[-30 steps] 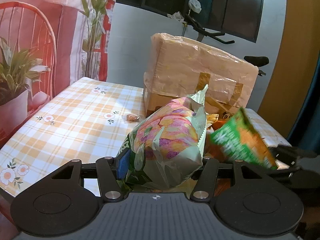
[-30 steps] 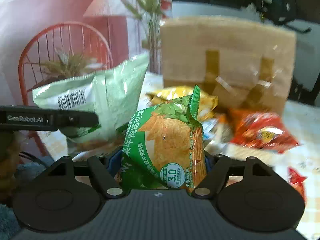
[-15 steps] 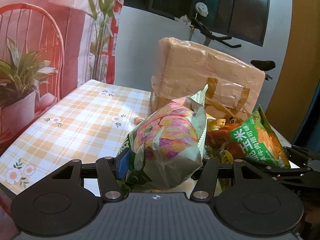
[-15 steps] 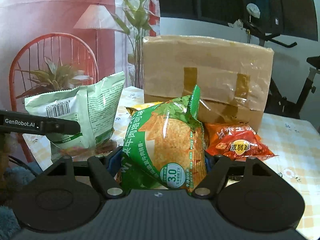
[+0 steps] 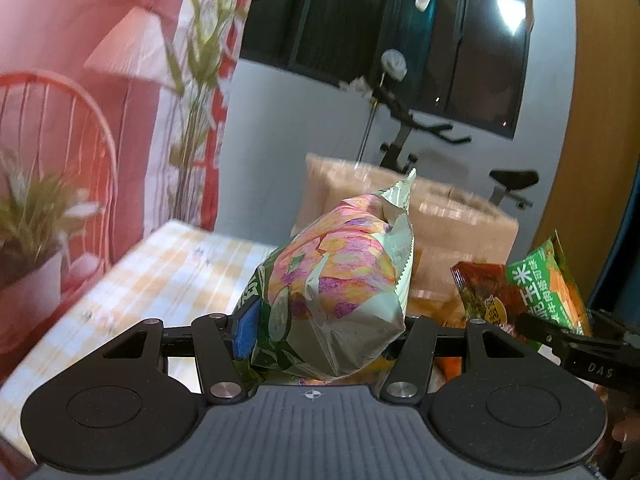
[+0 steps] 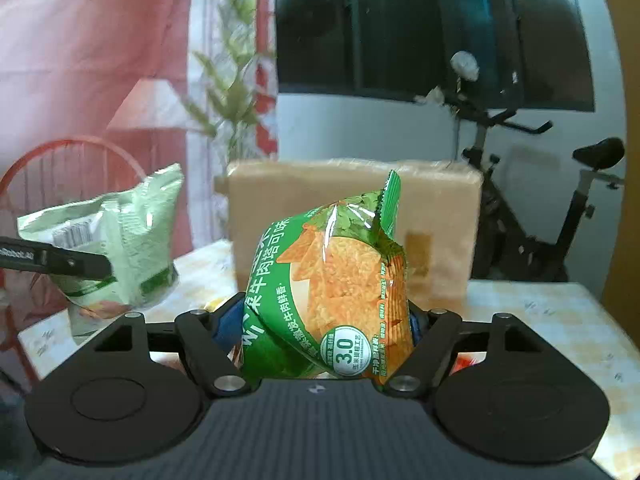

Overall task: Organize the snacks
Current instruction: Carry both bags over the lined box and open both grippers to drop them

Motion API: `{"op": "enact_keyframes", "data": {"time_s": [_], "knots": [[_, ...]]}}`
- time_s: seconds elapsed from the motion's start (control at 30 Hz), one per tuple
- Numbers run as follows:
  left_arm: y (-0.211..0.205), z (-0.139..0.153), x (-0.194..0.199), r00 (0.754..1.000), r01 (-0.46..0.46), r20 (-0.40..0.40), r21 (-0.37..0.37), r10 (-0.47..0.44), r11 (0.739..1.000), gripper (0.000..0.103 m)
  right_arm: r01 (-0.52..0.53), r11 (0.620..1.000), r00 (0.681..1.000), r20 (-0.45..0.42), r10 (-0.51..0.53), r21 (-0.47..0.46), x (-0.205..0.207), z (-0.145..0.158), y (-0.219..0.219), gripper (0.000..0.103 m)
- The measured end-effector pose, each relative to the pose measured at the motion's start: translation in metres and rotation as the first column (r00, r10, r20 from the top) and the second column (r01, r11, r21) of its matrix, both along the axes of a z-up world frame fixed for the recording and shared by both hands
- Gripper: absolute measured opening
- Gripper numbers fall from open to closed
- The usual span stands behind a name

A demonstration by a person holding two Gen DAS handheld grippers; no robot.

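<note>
The left gripper (image 5: pixel 324 330) is clamped on a pale green snack bag (image 5: pixel 332 292) with pink and yellow chips printed on it. The bag stands with its long axis pointing up and away from the camera, and its serrated sealed edge is at the top, a little to the right. It is held above the table (image 5: pixel 172 268), in front of the cardboard box (image 5: pixel 452 216). The right gripper (image 6: pixel 324 336) is closed on a green corn chip bag (image 6: pixel 332 292), which also stands upright with its long axis rising away from the camera; the sealed green tip leans to the upper right.

The left wrist view shows the printed front of the pale bag, and at the right edge a corner of the green bag together with a red snack packet (image 5: pixel 480 296) beside it. The right wrist view shows the other side of the pale bag, with its barcode, at the far left, and one black finger of the left gripper across it. The red packet is almost hidden there.

The table has a checked orange and white cloth with small flowers. The taped box stands on it at the far side. Behind it are a dark window (image 6: pixel 432 28), an exercise bike (image 6: pixel 552 208), and at the left a pink printed backdrop (image 5: pixel 80 100) with a lamp, a chair and plants.
</note>
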State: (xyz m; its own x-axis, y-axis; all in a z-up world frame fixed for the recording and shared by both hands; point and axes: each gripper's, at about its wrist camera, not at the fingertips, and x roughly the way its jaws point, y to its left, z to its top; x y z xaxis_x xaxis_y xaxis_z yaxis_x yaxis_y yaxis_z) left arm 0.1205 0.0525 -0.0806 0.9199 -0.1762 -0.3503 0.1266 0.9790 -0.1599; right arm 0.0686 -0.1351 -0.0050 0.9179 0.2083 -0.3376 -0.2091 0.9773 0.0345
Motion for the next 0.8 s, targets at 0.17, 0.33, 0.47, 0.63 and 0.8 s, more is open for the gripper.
{"op": "enact_keyframes", "data": {"time_s": [0.17, 0.33, 0.47, 0.63, 0.8], "knots": [[-0.009, 0.020, 0.011, 0.999, 0.013, 0.049, -0.003, -0.013, 1.000, 0.059, 0.035, 0.999, 0.998, 0.048, -0.036, 0.014, 0.012, 0.017, -0.017, 0.076], [-0.016, 0.036, 0.021, 0.994, 0.028, 0.102, -0.004, -0.028, 1.000, 0.059, 0.061, 0.997, 0.993, 0.101, -0.065, 0.036, 0.023, 0.035, -0.031, 0.076], [-0.020, 0.047, 0.031, 0.992, 0.043, 0.122, -0.015, -0.041, 0.999, 0.059, 0.073, 0.996, 0.986, 0.144, -0.079, 0.048, 0.034, 0.049, -0.038, 0.076], [-0.030, 0.062, 0.051, 0.989, 0.057, 0.138, -0.032, -0.053, 0.998, 0.059, 0.085, 0.995, 0.979, 0.179, -0.093, 0.055, 0.052, 0.063, -0.044, 0.076], [-0.037, 0.078, 0.071, 0.985, 0.039, 0.166, -0.014, -0.036, 0.999, 0.059, 0.081, 0.996, 0.977, 0.195, -0.089, 0.046, 0.078, 0.076, -0.048, 0.076]]}}
